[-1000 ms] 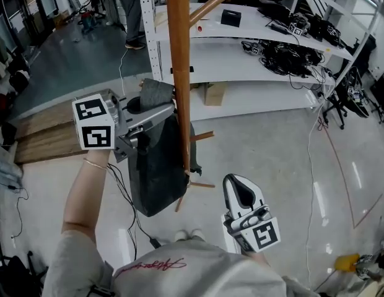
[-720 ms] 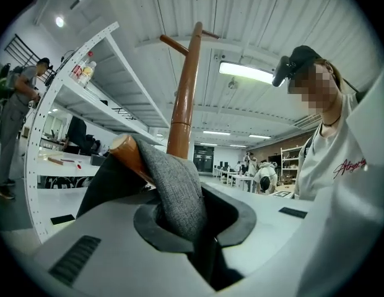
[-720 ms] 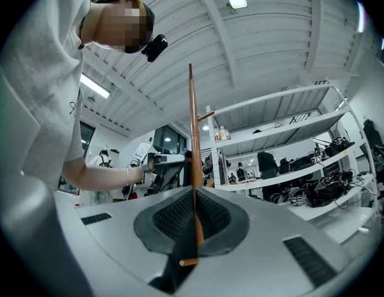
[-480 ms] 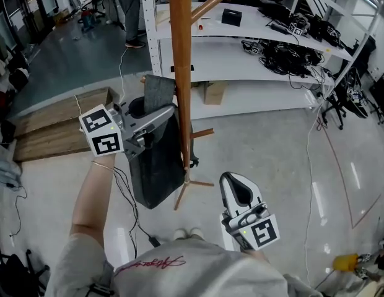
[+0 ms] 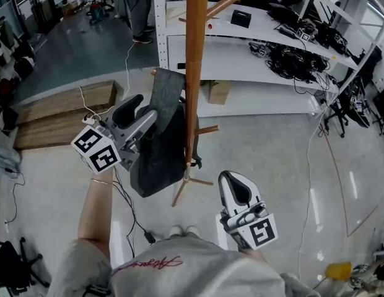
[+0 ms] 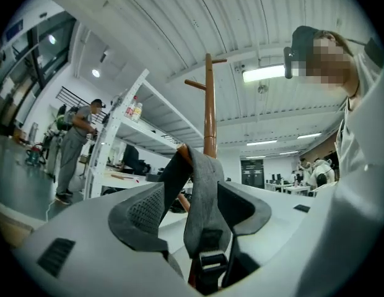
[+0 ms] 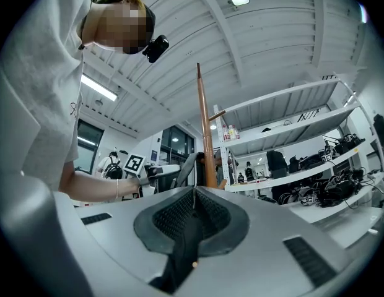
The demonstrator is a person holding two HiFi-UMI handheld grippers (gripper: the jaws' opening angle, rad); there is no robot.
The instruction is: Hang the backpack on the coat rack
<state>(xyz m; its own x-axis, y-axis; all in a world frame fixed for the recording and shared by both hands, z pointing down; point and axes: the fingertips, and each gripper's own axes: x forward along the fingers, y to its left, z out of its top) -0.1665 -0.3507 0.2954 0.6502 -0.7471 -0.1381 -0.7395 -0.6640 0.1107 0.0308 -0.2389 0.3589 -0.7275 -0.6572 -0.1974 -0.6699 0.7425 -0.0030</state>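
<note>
The dark grey backpack (image 5: 156, 156) hangs beside the wooden coat rack pole (image 5: 195, 73), its grey strap (image 5: 167, 88) looped over a low peg (image 5: 154, 72). My left gripper (image 5: 144, 109) is just left of the bag and its jaws are opening. In the left gripper view the strap (image 6: 201, 190) runs loose between the wide pads (image 6: 142, 214) without being pressed, and goes up over the peg (image 6: 180, 156). My right gripper (image 5: 235, 189) hovers low, right of the rack's base, shut with nothing in it. The right gripper view shows the pole (image 7: 206, 147) ahead of its closed jaws (image 7: 193, 212).
White shelving (image 5: 254, 48) with cables and boxes stands behind the rack. A wooden platform (image 5: 62, 107) lies at the left, with a cable (image 5: 127, 203) trailing across the glossy floor. The rack's feet (image 5: 192, 181) spread at the base. A person (image 5: 139, 11) stands at the back.
The left gripper's jaws have opened off the strap and the gripper has drawn back left and down from the pole. The backpack stays hanging on the peg. The right gripper has kept still.
</note>
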